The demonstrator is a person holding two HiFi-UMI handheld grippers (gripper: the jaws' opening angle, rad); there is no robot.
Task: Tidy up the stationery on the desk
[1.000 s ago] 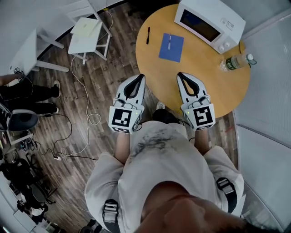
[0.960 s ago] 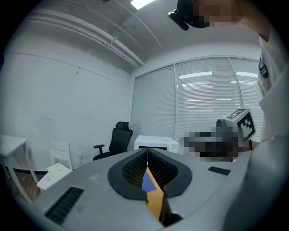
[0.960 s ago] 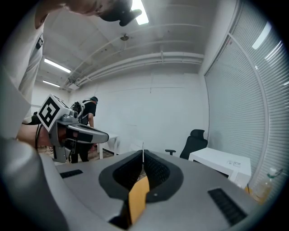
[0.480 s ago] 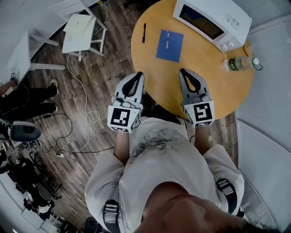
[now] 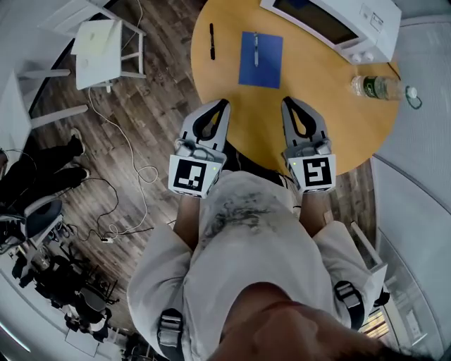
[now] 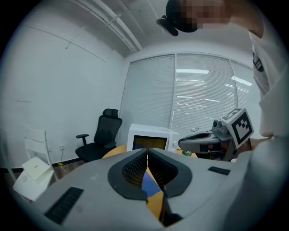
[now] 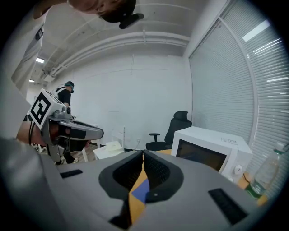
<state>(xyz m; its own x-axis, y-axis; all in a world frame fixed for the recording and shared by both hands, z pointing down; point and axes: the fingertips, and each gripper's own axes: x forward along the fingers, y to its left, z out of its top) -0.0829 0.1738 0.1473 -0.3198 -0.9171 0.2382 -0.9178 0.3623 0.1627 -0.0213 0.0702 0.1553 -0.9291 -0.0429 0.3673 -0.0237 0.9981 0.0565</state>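
A blue notebook (image 5: 262, 62) lies on the round wooden table (image 5: 317, 120) with a silver pen (image 5: 256, 48) on top of it. A black pen (image 5: 211, 41) rests on the wood to its left. My left gripper (image 5: 225, 103) and right gripper (image 5: 285, 101) hover side by side over the table's near edge, short of the notebook. Both are shut, with nothing between the jaws. In the left gripper view the shut tips (image 6: 147, 151) point at the notebook (image 6: 149, 182). The right gripper (image 7: 143, 153) also shows a sliver of the notebook (image 7: 141, 194) below its tips.
A white microwave (image 5: 338, 21) stands at the table's far right, and a plastic bottle (image 5: 380, 87) lies near the right rim. Left of the table are a small white side table (image 5: 106, 49), floor cables (image 5: 134, 169) and an office chair (image 6: 101, 135).
Both grippers have moved forward and down over the table edge, closer to the notebook. Their jaws stayed shut.
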